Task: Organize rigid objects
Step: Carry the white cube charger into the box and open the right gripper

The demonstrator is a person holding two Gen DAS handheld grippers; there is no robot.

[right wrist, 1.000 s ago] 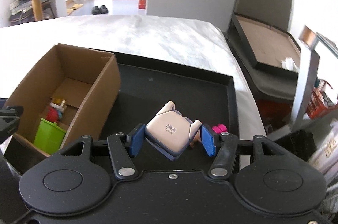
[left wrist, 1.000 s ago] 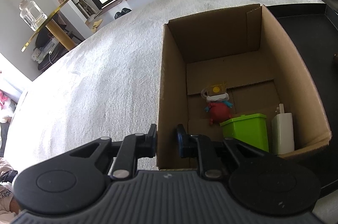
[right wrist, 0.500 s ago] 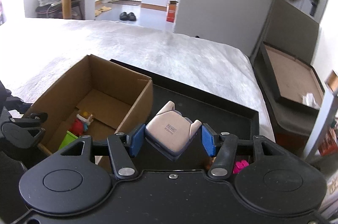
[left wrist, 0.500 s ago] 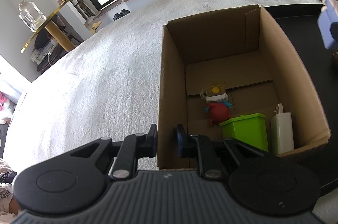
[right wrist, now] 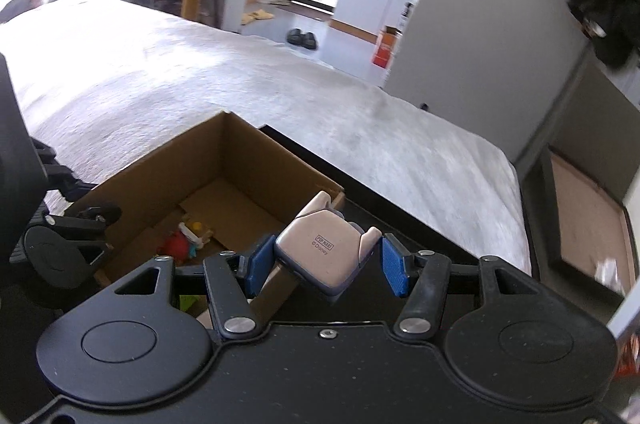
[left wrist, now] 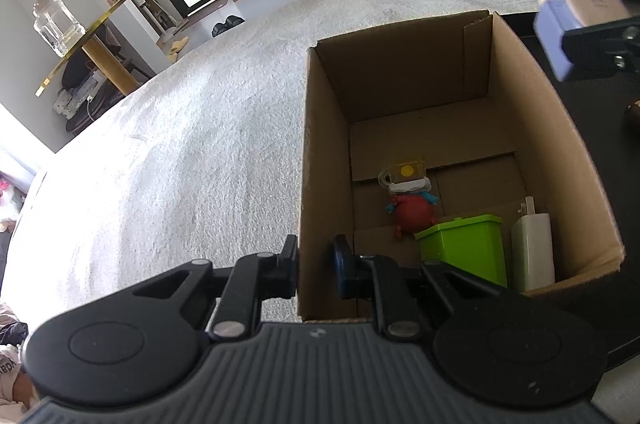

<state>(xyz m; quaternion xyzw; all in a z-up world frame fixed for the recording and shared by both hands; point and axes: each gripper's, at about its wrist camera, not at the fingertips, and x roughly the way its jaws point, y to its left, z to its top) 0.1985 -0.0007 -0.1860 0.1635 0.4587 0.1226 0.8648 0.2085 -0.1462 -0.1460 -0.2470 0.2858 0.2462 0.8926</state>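
Observation:
An open cardboard box (left wrist: 400,71) stands on the white cloth; it also shows in the right wrist view (right wrist: 248,159). Inside lie a red toy figure (left wrist: 414,209), a green bin (left wrist: 464,248) and a white plug adapter (left wrist: 534,248). My left gripper (left wrist: 316,262) is shut on the box's near left wall. My right gripper (right wrist: 326,262) is shut on a beige and blue toy block (right wrist: 326,256) and holds it in the air above the box's right wall. The block also shows at the top right of the left wrist view (left wrist: 576,11).
A black tray (right wrist: 400,207) lies under and to the right of the box. The white cloth (left wrist: 180,151) spreads to the left. A second dark tray (right wrist: 592,224) stands off the far right edge. A gold side table (left wrist: 92,51) stands beyond the cloth.
My right gripper has carried the block left and up, from over the black tray to above the box's right wall. The left gripper and the box have stayed put.

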